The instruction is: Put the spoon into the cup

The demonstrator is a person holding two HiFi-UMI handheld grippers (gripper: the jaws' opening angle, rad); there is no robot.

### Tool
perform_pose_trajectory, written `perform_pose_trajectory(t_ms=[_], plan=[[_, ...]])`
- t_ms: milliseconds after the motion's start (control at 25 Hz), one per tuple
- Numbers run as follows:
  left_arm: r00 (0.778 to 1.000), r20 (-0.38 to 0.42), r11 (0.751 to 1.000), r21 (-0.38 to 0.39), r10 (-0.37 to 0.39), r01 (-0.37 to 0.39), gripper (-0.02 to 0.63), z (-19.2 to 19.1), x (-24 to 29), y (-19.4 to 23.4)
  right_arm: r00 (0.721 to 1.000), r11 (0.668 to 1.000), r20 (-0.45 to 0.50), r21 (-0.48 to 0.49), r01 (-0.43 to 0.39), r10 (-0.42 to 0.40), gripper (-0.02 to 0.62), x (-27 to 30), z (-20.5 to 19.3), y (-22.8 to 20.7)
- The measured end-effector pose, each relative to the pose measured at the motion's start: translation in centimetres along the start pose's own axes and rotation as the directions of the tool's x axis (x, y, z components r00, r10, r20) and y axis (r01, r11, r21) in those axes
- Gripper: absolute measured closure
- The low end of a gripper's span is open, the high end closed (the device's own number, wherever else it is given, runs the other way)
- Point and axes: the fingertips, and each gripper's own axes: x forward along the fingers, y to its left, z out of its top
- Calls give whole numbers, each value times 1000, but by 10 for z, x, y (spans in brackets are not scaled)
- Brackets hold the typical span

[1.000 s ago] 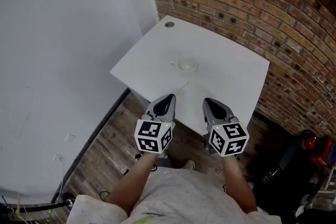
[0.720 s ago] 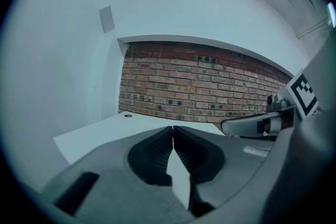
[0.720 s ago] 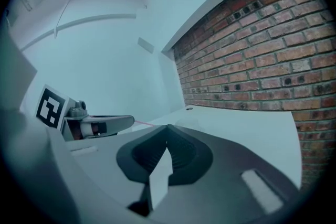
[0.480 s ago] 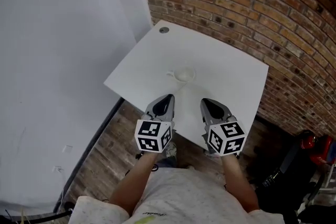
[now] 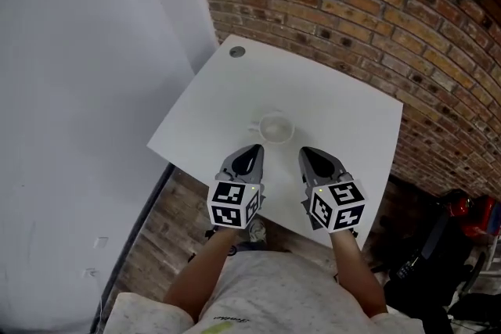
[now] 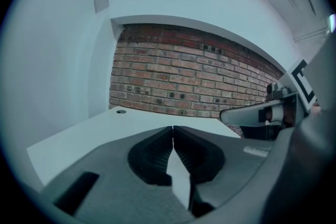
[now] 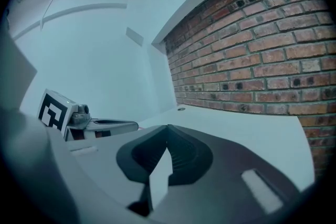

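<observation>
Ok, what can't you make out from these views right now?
- Spoon: not in any view; in the head view the left gripper and right gripper cover the near part of the table.
- Cup: too small in the head view to see inside; white on white.
- Both gripper views: their own shut jaws block the tabletop ahead, so no cup shows.

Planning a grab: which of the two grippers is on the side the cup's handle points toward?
The left gripper; the cup's handle sticks out toward its side, away from the right gripper.
</observation>
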Motion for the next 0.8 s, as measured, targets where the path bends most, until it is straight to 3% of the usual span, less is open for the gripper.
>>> perform_pose_trajectory(t_ms=[800], plan=[[980,-152,988,56,-131,141,600,-26,55,35,990,990,-38,34,139,-138,588,56,2,-11]])
